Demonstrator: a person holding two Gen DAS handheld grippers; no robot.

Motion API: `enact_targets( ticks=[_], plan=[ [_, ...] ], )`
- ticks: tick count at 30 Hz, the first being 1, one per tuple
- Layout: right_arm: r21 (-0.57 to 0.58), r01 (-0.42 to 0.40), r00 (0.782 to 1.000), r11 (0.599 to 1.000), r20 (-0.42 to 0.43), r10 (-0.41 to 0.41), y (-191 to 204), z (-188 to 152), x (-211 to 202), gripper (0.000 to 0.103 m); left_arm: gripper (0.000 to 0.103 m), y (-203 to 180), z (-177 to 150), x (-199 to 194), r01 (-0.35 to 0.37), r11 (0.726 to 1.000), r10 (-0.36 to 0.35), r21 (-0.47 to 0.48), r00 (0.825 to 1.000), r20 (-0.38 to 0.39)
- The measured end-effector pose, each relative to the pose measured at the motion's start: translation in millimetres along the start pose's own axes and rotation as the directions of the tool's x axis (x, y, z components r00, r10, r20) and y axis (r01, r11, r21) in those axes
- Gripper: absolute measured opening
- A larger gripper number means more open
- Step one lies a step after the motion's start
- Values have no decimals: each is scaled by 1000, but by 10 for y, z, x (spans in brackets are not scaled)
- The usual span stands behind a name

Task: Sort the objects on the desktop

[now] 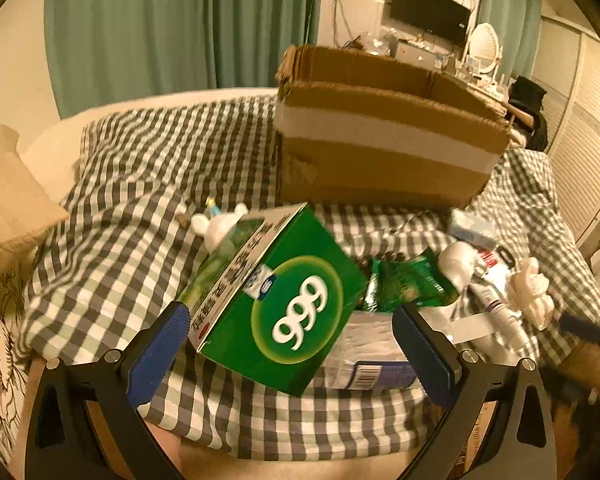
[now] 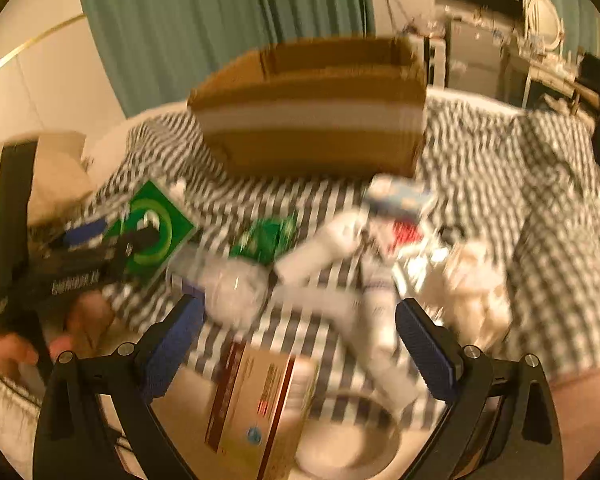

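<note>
A green box marked 999 point(image 1: 284, 300) lies tilted on the checked bedspread point(image 1: 140, 200), between the fingers of my left gripper point(image 1: 292, 312). Those fingers stand wide apart; the right pad point(image 1: 424, 352) is clear of the box. In the right wrist view the same green box point(image 2: 156, 232) shows just ahead of the left gripper point(image 2: 112, 236), which a hand holds. My right gripper point(image 2: 300, 306) is open and empty above a white tube point(image 2: 376, 320) and a cream and red carton point(image 2: 260, 400). An open cardboard box point(image 1: 380, 140) stands behind the pile.
Green sachets point(image 1: 404, 284), a white bottle point(image 1: 460, 264), a barcoded plastic pack point(image 1: 364, 356), a small blue-white box point(image 1: 472, 228) and a white toy point(image 1: 220, 224) lie around. A pillow point(image 1: 8, 208) sits left. A round white dish point(image 2: 340, 440) lies beside the carton.
</note>
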State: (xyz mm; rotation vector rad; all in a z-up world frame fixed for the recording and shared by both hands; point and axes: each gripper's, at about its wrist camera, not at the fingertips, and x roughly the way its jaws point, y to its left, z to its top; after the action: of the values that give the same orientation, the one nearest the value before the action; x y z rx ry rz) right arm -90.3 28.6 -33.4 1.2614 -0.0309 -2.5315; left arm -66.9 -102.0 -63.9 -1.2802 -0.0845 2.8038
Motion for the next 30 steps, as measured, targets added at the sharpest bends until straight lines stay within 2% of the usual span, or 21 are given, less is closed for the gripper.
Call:
enact_targets(
  ticks=[5,10,13,15,16,19,25,30],
  plan=[
    [-5,-12,996,1000,-85,11,49,-190,205,98,103,78,-16,98,-20,999,20,-27,1000,-18],
    [-12,-17,992,1000,-125,15,71,-272,354,97,103,31,-44,160,-59,998,59,15,998,-25],
    [-11,-17,990,1000,-143,16,49,-291,402,87,103,18,-43,195,-76,996,77,37,997,-26],
    [-37,-26,988,999,-153,20,75,-288,420,63,103,18,-35,236,-91,995,92,48,995,-33],
    [-36,-44,987,998,-158,38,84,-296,430,59,103,26,-24,266,-93,994,95,51,995,-40],
    [-58,-48,988,997,-151,39,125,-322,420,57,103,37,16,312,-77,995,79,59,996,-40],
    [-41,-70,985,997,-161,62,105,-339,409,56,103,-53,17,352,-65,987,74,146,996,-55],
    [-43,-75,984,996,-164,66,98,-333,413,56,103,-59,-14,250,-9,987,22,161,997,-77]
  ],
)
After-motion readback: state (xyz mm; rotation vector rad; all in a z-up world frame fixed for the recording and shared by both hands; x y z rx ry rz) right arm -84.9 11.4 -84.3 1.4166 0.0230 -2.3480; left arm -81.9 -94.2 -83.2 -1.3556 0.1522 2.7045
